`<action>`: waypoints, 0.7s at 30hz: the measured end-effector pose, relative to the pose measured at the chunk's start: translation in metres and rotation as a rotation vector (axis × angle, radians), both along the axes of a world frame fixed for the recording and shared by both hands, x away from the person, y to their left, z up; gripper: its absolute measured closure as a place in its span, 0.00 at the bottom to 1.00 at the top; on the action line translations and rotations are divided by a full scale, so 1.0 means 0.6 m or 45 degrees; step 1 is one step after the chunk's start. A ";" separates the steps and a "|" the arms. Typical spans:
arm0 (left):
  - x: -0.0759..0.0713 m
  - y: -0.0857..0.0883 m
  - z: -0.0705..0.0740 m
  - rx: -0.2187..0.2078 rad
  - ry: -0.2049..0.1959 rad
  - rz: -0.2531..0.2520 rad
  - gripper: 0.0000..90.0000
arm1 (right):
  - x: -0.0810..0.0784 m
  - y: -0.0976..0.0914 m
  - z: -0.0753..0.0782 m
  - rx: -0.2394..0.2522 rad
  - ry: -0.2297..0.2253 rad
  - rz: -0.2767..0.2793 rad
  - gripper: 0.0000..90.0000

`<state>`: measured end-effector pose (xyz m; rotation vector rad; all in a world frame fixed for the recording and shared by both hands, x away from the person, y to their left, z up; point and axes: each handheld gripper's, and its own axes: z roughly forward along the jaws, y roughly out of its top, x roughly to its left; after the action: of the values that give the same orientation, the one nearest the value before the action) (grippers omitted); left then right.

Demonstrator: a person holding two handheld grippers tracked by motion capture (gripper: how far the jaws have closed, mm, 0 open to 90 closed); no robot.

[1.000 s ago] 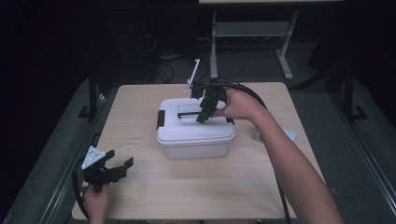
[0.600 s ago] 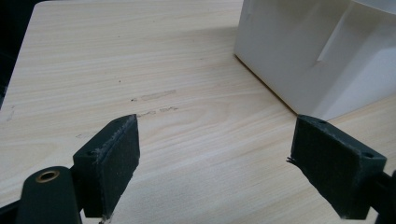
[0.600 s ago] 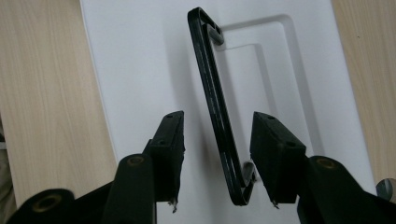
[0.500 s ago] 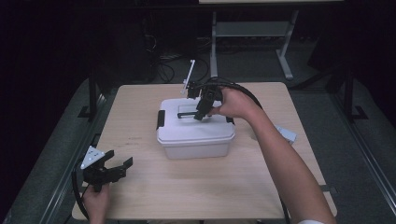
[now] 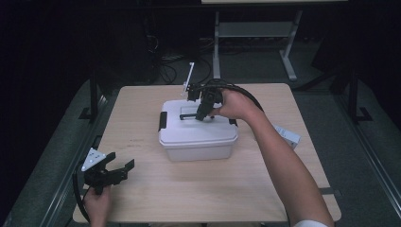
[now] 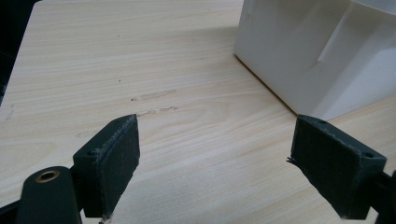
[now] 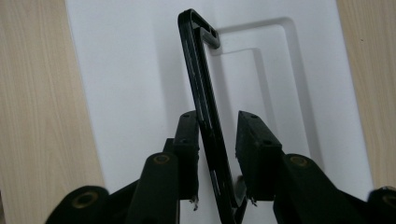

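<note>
A white lidded box [image 5: 198, 137] stands in the middle of the table. Its black carry handle [image 5: 188, 117] is swung up out of its recess in the lid [image 7: 116, 70]. My right gripper [image 5: 201, 115] points down over the lid, and the handle [image 7: 203, 79] runs between its jaws. The jaws have just been closing; one pad [image 7: 187, 144] touches the bar, while the other stands a little off it. My left gripper [image 5: 120, 165] hovers open over the table's near left corner, with nothing between its pads [image 6: 114, 158]. The box's wall [image 6: 303, 56] shows ahead of it.
A small white object [image 5: 286, 136] lies at the table's right edge, beside the person's right forearm. The wooden table [image 5: 213, 189] has bare room in front of the box. A metal stand [image 5: 255, 33] and cables are on the floor beyond the far edge.
My right gripper has shifted slightly on the lid, its jaws drawn in around the handle. The left gripper has not moved.
</note>
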<state>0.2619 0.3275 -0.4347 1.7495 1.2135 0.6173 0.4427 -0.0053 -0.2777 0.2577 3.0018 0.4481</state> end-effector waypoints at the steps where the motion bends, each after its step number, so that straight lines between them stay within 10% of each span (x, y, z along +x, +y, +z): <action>1: 0.000 0.000 0.000 0.000 0.000 0.000 0.17 | 0.000 0.000 0.000 0.000 0.000 0.000 0.79; 21: 0.001 0.003 -0.001 -0.013 0.004 0.004 0.17 | 0.020 -0.005 0.002 0.040 0.007 0.014 0.88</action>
<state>0.2626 0.3292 -0.4354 1.7415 1.2197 0.6092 0.4546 -0.0083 -0.2762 0.2451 3.0050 0.4968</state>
